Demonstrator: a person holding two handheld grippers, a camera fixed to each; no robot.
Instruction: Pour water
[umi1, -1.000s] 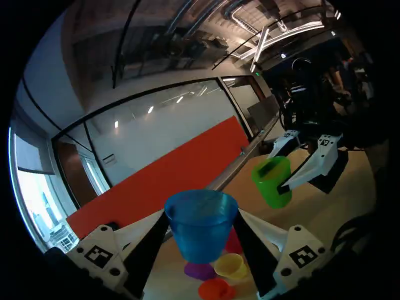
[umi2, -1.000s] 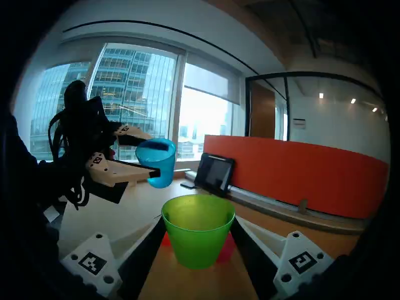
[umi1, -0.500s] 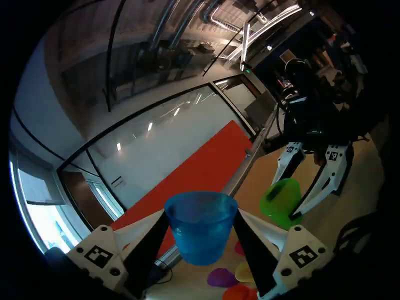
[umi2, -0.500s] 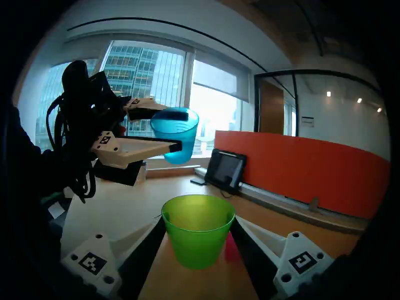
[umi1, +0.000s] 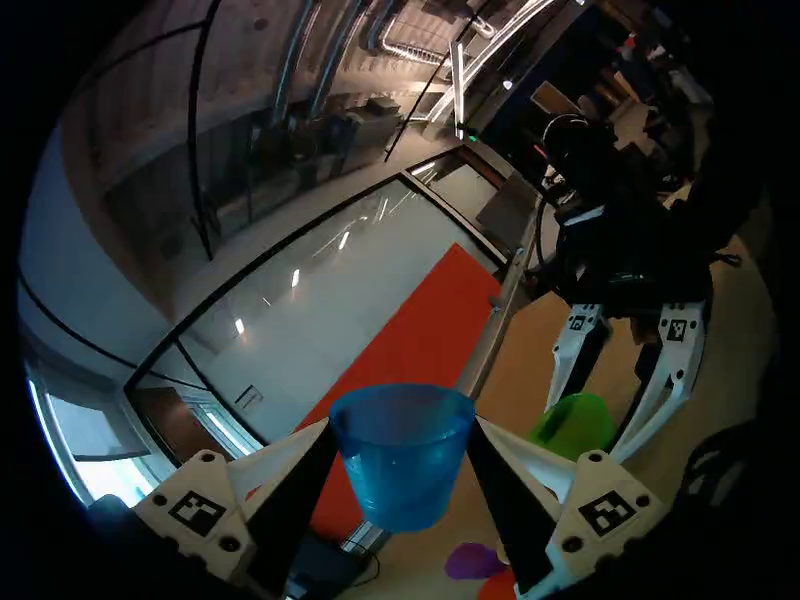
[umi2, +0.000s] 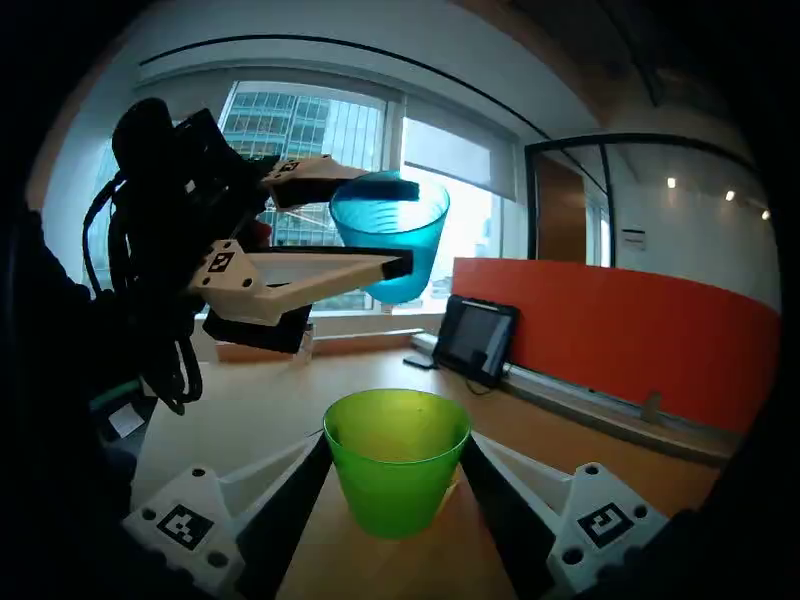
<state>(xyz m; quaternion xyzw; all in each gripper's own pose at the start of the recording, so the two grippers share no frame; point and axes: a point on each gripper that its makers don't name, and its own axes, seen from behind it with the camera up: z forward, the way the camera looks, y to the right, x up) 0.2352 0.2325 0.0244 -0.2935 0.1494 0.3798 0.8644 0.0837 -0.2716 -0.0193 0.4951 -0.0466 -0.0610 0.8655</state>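
Observation:
My left gripper (umi1: 402, 462) is shut on a translucent blue cup (umi1: 402, 452), held high with the view tilted toward the ceiling. In the right gripper view that blue cup (umi2: 389, 236) hangs up and to the left of the green cup, pinched by the left gripper (umi2: 398, 228) on a dark-sleeved arm. My right gripper (umi2: 397, 470) is shut on a green cup (umi2: 397, 457), upright above the wooden table (umi2: 270, 410). In the left gripper view the green cup (umi1: 574, 424) sits lower right, between the right gripper's white fingers (umi1: 572, 352). Whether either cup holds water cannot be told.
An orange partition (umi2: 640, 337) and a glass wall stand behind the table. A dark tablet (umi2: 478, 339) leans at the table's far edge near the windows. Purple (umi1: 474, 560) and red cups lie on the table below the left gripper.
The left gripper has risen with the blue cup and moved closer over the green cup, its view tilting upward. The right gripper has held the green cup nearly still.

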